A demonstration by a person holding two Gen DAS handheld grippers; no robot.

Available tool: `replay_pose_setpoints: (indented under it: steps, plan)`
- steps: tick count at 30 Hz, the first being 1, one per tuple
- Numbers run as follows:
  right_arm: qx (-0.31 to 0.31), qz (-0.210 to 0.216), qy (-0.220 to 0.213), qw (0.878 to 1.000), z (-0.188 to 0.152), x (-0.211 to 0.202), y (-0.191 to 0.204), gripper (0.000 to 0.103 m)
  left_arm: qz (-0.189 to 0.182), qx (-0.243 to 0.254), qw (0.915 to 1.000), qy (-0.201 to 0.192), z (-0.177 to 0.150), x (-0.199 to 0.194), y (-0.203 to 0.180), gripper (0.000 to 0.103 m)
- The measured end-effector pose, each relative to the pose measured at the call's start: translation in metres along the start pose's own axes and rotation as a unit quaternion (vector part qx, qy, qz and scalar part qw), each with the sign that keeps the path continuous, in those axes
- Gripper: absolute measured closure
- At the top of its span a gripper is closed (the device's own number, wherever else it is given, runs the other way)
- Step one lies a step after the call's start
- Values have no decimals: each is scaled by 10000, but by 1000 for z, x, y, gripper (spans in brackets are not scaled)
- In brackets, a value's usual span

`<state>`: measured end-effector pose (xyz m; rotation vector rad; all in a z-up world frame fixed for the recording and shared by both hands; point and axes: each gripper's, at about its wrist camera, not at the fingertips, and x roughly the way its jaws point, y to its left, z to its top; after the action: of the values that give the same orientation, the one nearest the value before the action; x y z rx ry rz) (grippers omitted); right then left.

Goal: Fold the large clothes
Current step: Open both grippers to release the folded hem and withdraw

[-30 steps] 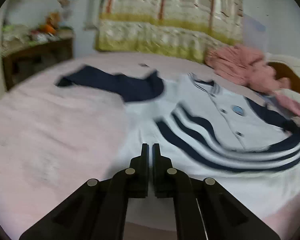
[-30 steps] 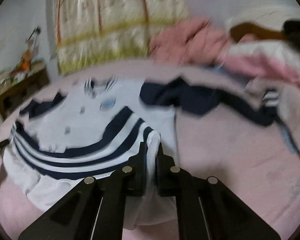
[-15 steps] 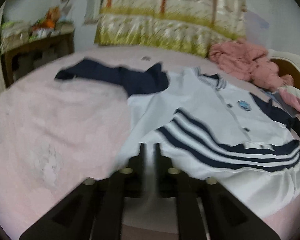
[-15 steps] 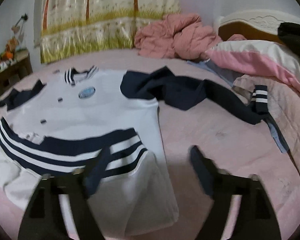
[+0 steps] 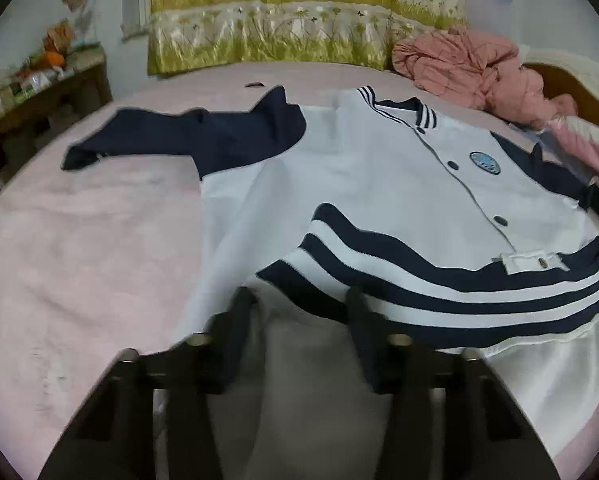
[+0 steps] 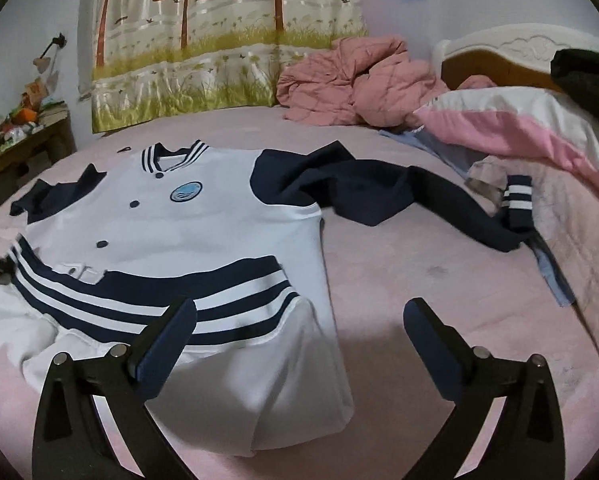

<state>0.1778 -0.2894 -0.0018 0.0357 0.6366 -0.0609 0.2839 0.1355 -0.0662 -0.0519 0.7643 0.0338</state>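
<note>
The jacket (image 6: 187, 220) lay flat for folding, so our right gripper (image 6: 299, 308), just opened wide, held nothing; our left gripper (image 5: 298, 300), jaws just closing, stood apart over the hem, gripping nothing

A white jacket (image 6: 203, 224) with navy sleeves, a striped collar, dark buttons and a round blue badge lies face up, spread on the pink bed (image 6: 399, 288). Its striped navy-and-white hem is rumpled upward, showing white lining. Both sleeves stretch outward, creased.
</note>
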Motion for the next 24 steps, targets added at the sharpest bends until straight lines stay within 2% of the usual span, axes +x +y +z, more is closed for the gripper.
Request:
replay_pose_setpoints:
  steps: [1,5,6,8,11,13,15,18,19,20,21,22,23,24]
  plan:
    - [17,10,10,10000,0,0,0,0,187,-68,9997,-102,0,-3,2,93]
    - [29,-170,-19,9998,0,1,-1,0,433,-438,9940,-906,-4,-36,15,93]
    - [45,-208,-57,9998,1,-1,-3,0,517,-453,9928,-986,-4,-39,15,93]
    - [89,-210,-101,9997,2,-3,-6,0,675,-463,9926,-895,-4,-35,15,93]
    - [95,-109,-40,9999,2,-3,-7,0,732,-548,9954,-290,-3,-11,23,93]
    - [46,-60,130,9999,1,2,-4,0,668,-535,9963,-60,-2,-2,24,92]
    - [-14,-132,324,9994,-2,9,-1,0,672,-468,9965,-169,-2,-7,22,89]
    - [-54,-261,356,9990,-1,9,0,0,721,-259,9947,-691,-4,-31,12,86]
    - [-75,-252,290,9992,-1,6,1,0,744,-214,9929,-908,-3,-41,10,83]
    - [-108,-247,182,9995,1,0,2,0,753,-192,9911,-1082,-4,-50,8,73]
    - [-143,-254,77,9995,1,-5,5,0,758,-189,9893,-1236,-4,-59,6,54]
    - [-183,-255,-33,9995,2,-12,7,0,737,-217,9867,-1431,-6,-71,4,43]
    - [-225,-252,-155,9993,3,-18,10,0,724,-251,9848,-1562,-7,-80,3,26]
    - [-268,-251,-285,9989,3,-25,13,0,696,-256,9825,-1707,-8,-91,1,22]
